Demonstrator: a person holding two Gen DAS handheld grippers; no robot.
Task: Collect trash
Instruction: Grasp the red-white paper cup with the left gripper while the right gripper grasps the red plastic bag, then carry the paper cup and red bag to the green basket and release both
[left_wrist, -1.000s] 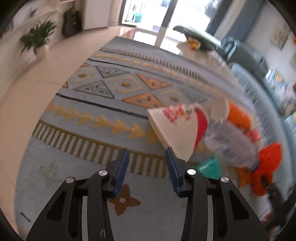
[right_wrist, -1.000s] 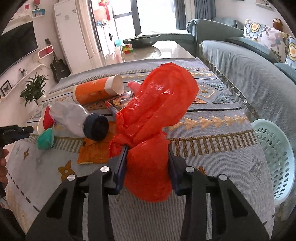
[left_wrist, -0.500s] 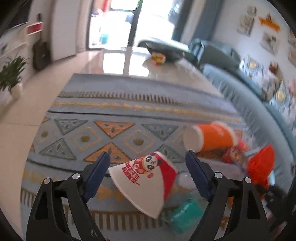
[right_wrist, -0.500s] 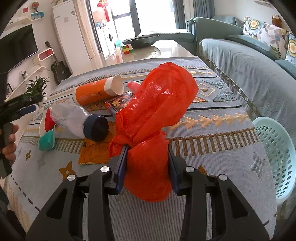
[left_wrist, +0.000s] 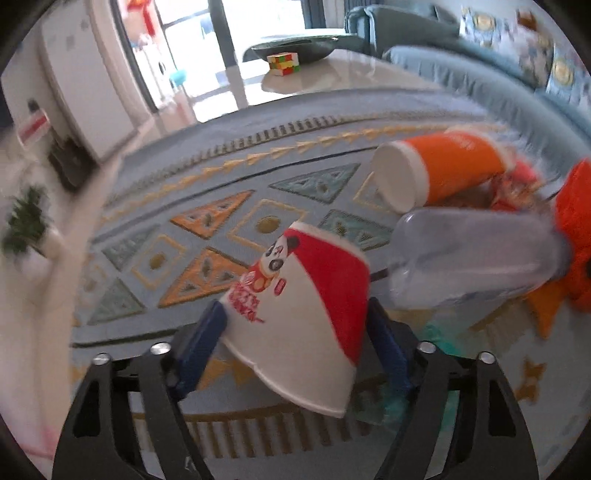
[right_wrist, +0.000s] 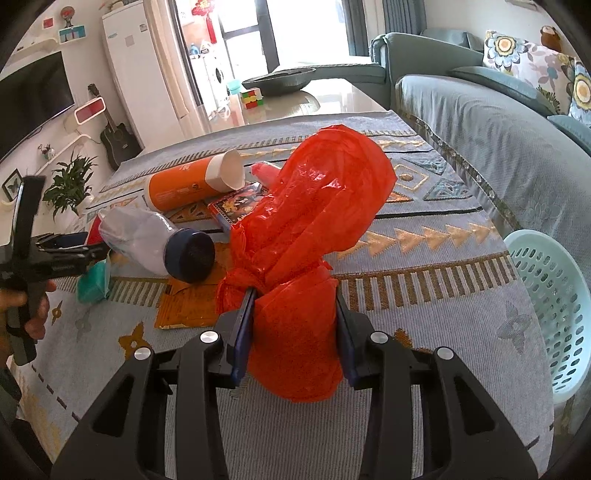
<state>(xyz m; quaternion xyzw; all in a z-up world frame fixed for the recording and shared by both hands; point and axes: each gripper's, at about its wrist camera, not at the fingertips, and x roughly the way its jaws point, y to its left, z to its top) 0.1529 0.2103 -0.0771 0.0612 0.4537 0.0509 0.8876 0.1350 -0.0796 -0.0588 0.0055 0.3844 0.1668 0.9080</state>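
Surface: grey-blue rug (right_wrist: 424, 280) w/ orange/teal triangle + diamond pattern, gold arrow bands, striped border, covers most of the floor in both views. Glossy pale tile floor beyond the rug's far edge. Low glossy table (right_wrist: 295, 103) behind rug w/ dark bowl (right_wrist: 284, 79) & colour cube (right_wrist: 252, 98) on it. Teal-grey sofa (right_wrist: 491, 122) along rug's right side, floral cushions (right_wrist: 524, 59) on it. Left wall: TV (right_wrist: 33, 99), white shelves, guitar (right_wrist: 118, 138), potted plant (right_wrist: 72, 182); white fridge (right_wrist: 136, 70) next to bright doorway.

Trash heap mid-rug: orange tube (right_wrist: 184, 184) lying on its side, clear bottle (right_wrist: 147, 240) w/ dark cap lying just in front of it, orange wrapper flat under bottle, printed pack beside tube, small teal piece near bottle base. Pale perforated basket (right_wrist: 550, 314) at rug's right edge by sofa, well apart from heap.

R gripper (right_wrist: 293, 328): clenched on red bag (right_wrist: 317, 229), bag bulges up above the fingers.

L gripper (left_wrist: 295, 332): jaws have just been closing, red/white panda cup (left_wrist: 299, 314) sits between them, tilted, rim toward camera. View blurred; pads look right at cup's sides, can't tell if they press. From R view, a hand (right_wrist: 22, 306) holds L gripper at heap's left edge.
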